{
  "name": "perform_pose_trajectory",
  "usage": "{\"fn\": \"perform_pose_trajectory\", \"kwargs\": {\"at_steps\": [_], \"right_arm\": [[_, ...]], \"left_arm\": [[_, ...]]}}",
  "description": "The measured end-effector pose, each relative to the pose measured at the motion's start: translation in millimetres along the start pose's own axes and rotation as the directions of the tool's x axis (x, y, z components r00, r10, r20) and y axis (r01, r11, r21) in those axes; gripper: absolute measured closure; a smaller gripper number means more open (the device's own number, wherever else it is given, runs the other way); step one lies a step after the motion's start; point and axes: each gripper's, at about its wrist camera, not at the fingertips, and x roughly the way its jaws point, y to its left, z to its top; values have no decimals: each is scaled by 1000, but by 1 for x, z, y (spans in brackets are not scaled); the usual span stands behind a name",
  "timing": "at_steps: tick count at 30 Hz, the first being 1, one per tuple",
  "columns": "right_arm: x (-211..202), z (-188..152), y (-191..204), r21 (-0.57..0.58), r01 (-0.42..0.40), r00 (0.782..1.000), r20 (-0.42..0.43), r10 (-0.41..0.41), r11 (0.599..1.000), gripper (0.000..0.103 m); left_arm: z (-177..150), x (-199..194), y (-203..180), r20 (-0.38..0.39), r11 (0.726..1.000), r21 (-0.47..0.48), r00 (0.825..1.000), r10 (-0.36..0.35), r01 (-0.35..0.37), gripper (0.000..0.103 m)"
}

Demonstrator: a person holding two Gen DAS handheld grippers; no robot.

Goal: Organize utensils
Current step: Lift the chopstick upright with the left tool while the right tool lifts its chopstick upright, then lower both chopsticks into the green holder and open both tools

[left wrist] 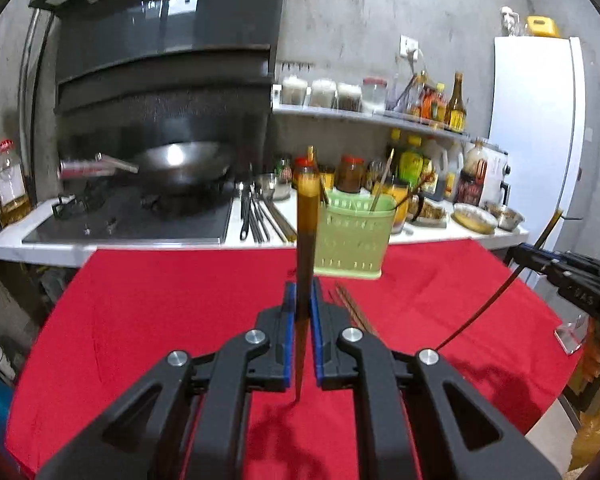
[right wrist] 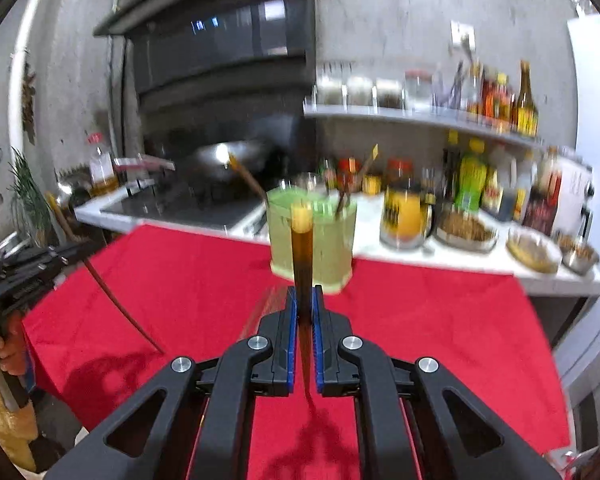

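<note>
On the red cloth [left wrist: 180,300] that covers the near worktop stands a pale green slotted plastic utensil basket [left wrist: 352,236], close to the far edge of the cloth. A few thin brown chopsticks lean inside the basket [right wrist: 312,248] with their ends above its rim.

The left hand-held gripper [left wrist: 303,312], black with blue pads, is pressed together on a long dark brown chopstick with a yellow top [left wrist: 305,240]. This chopstick stands nearly upright between the pads, its yellow end in front of the basket in the left wrist view and its thin tip above the cloth. Just to the right of the pads, a loose pair of brown chopsticks [left wrist: 352,308] lies flat on the cloth.

The right hand-held gripper [right wrist: 305,320] is also pinching a second dark brown chopstick with a yellow top [right wrist: 302,256], held upright in the same way, with the basket right behind it. The right wrist view is blurred.

Each gripper shows at the side of the other view, with its chopstick slanting down to the cloth.

Behind the cloth, a white worktop [left wrist: 256,240] carries a black hob with a dark metal wok [left wrist: 184,168], more loose utensils, and many jars and bottles.
</note>
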Motion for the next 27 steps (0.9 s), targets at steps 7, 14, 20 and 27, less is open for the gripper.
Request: {"fn": "perform_pose_trajectory", "kwargs": {"at_steps": [7,14,20,27], "right_arm": [[16,-13,-5,27,5,999,-40,-4,1000,96],[13,-11,-7,22,18,999,-32,-17,1000,96],[18,14,-10,9,21,1000,11,-21,1000,96],[21,95,-7,-35,12,984,178,-5,999,96]], "left_arm": [[-14,13,7,-58,1000,-23,998,11,-13,97],[-7,3,4,-5,1000,-16,1000,6,-6,97],[22,16,-5,47,1000,10,999,-19,19,97],[102,34,-32,185,995,89,981,-54,38,97]]}}
